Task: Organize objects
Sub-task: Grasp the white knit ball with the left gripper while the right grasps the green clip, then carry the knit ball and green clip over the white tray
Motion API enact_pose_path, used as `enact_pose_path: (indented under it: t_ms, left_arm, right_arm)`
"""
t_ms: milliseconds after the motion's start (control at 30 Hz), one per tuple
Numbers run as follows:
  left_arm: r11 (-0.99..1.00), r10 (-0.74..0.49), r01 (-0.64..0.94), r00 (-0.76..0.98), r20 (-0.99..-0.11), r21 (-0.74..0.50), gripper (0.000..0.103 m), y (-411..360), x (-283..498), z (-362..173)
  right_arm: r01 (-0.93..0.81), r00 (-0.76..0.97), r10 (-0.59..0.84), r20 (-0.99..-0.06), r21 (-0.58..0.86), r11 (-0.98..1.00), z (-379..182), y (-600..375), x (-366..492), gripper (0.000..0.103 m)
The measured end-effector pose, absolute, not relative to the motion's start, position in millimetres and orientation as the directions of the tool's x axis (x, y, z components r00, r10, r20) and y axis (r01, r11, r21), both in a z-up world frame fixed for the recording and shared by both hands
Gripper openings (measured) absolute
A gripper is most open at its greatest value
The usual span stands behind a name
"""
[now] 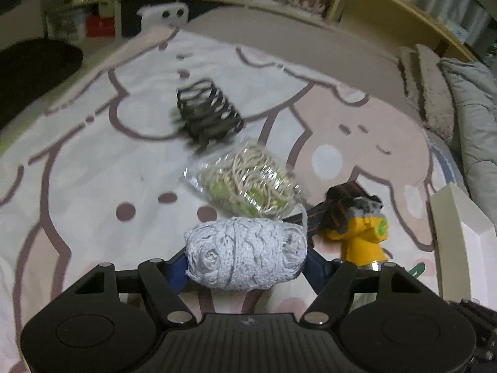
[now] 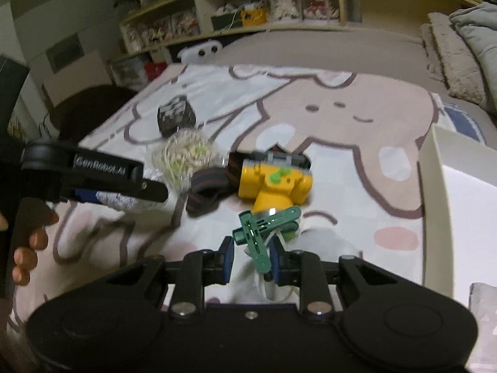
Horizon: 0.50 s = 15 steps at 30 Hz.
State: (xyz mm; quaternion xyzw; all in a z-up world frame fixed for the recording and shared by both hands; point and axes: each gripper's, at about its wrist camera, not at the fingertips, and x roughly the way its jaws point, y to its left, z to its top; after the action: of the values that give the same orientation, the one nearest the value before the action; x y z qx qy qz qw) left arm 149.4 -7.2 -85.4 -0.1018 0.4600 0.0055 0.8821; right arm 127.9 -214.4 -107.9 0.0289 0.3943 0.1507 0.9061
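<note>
My left gripper (image 1: 247,261) is shut on a pale grey ball of yarn (image 1: 245,253) and holds it just above the bed; it also shows from the side in the right wrist view (image 2: 124,194). My right gripper (image 2: 251,261) has its jaws around green plastic clothes pegs (image 2: 264,227), not pressed tight. A yellow headlamp (image 2: 273,183) with a black strap lies beyond the pegs, also in the left wrist view (image 1: 363,233). A clear bag of cord (image 1: 248,183) and a black mesh holder (image 1: 208,112) lie further back.
A cartoon-print blanket (image 1: 93,161) covers the bed. A cream box (image 2: 459,205) stands at the right edge. Grey and pink pillows (image 1: 450,99) lie at the far right. Shelves (image 2: 248,9) run along the back wall.
</note>
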Motion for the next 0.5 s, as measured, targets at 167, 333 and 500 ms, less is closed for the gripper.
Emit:
enact_pose_path:
  t_ms: [167,333,500]
  left_arm:
    - [0.986,-0.084,-0.065,0.614,-0.785,-0.156,0.073,-11.2,138.6,-68.3]
    - [0.992,-0.080,-0.019,0.642,-0.763,-0.121,0.073,-16.4,127.9,-54.6]
    - [0.998,-0.067,0.036,0.670,-0.739,-0.057,0.073,-24.9,119.8,-44.3]
  right_arm:
    - [-0.203,0.668,0.292,-0.685,0.209,0.956,-93.8,-225.2,127.1,0.025]
    - [-0.179,0.685,0.286,-0.670,0.226,0.957,-81.6,-230.8,124.9,0.025]
    - [-0.143,0.694,0.277,-0.665,0.250,0.958,-70.1,-235.6,122.8,0.025]
